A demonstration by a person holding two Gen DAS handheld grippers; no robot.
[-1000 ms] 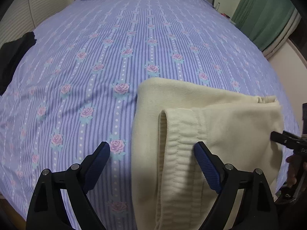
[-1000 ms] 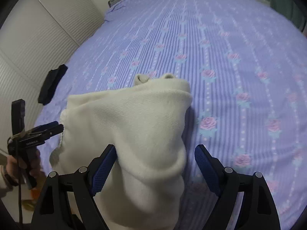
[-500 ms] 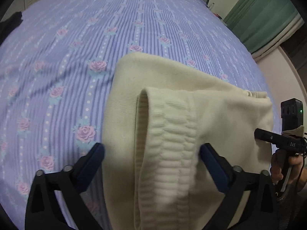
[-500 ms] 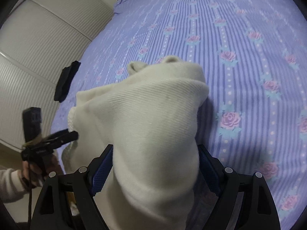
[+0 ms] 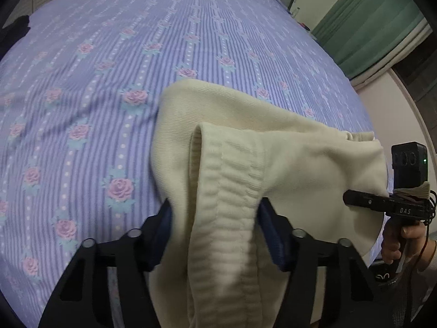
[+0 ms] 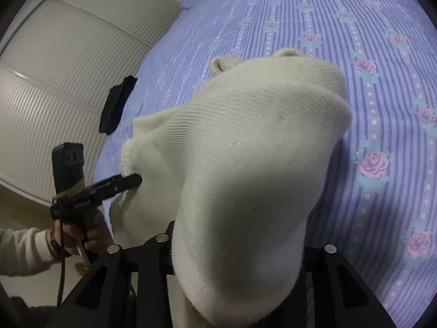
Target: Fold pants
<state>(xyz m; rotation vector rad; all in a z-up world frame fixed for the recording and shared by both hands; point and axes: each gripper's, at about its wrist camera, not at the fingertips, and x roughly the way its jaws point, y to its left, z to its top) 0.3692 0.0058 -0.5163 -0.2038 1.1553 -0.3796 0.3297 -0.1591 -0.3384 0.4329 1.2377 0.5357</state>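
The cream knit pants [image 5: 286, 147] lie folded near the front edge of the bed, their ribbed waistband [image 5: 226, 199] toward me. My left gripper [image 5: 215, 229] is shut on the waistband end, blue pads pressed against the fabric on both sides. In the right wrist view the pants [image 6: 245, 142] bulge up between the jaws. My right gripper [image 6: 237, 248] is shut on the other end of the pants, its fingertips hidden by the cloth. Each gripper shows in the other's view, the right one [image 5: 363, 201] and the left one [image 6: 128, 181], touching the pants' edge.
The bed has a purple striped sheet with pink roses [image 5: 136, 68]. A dark garment [image 6: 117, 104] lies at the bed's left edge beside a white ribbed wardrobe [image 6: 68, 63]. A green curtain [image 5: 368, 24] hangs at the right.
Both grippers moved forward onto the pants and closed on the fabric. The pants' near edge now rises between the jaws of each.
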